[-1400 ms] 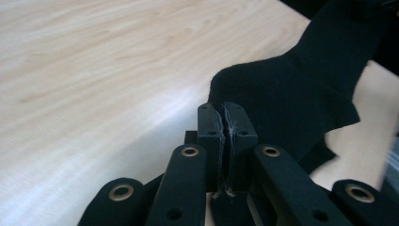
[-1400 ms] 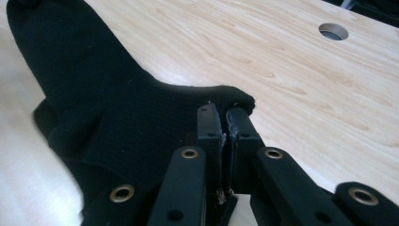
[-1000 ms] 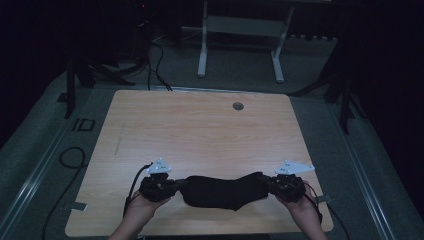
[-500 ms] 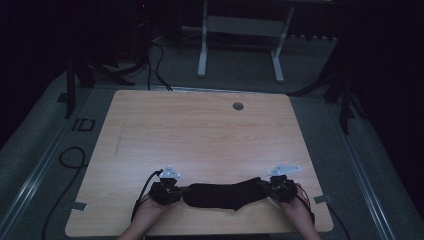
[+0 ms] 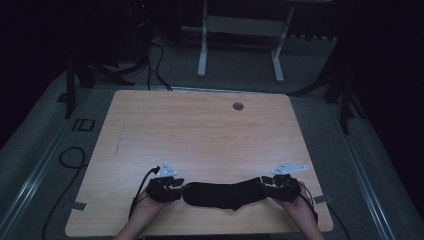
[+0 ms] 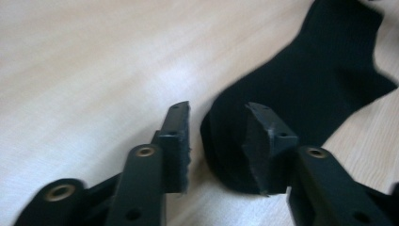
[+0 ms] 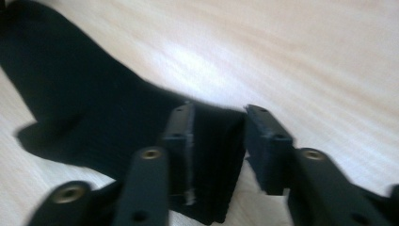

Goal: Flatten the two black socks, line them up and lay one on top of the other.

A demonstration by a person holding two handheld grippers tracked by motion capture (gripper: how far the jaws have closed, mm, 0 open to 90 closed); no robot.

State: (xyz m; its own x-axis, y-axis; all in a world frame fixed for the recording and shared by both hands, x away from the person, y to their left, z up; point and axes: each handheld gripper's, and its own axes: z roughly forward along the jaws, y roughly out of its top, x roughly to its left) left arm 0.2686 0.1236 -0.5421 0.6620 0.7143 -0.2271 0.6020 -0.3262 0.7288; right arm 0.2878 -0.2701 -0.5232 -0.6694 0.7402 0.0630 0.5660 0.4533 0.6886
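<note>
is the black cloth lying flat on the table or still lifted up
Lying flat. The black cloth rests on the wooden table between the left gripper and right gripper, whose jaws have just been opening and stand apart, not pressing it.

Dim room, light wooden table with round grommet, grey carpet floor, white desk frame behind, black cables trailing

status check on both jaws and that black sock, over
Left gripper and right gripper: jaws just opened, pads off the cloth. Black sock flat on table, one end between each pair. Nothing in the way.
</note>
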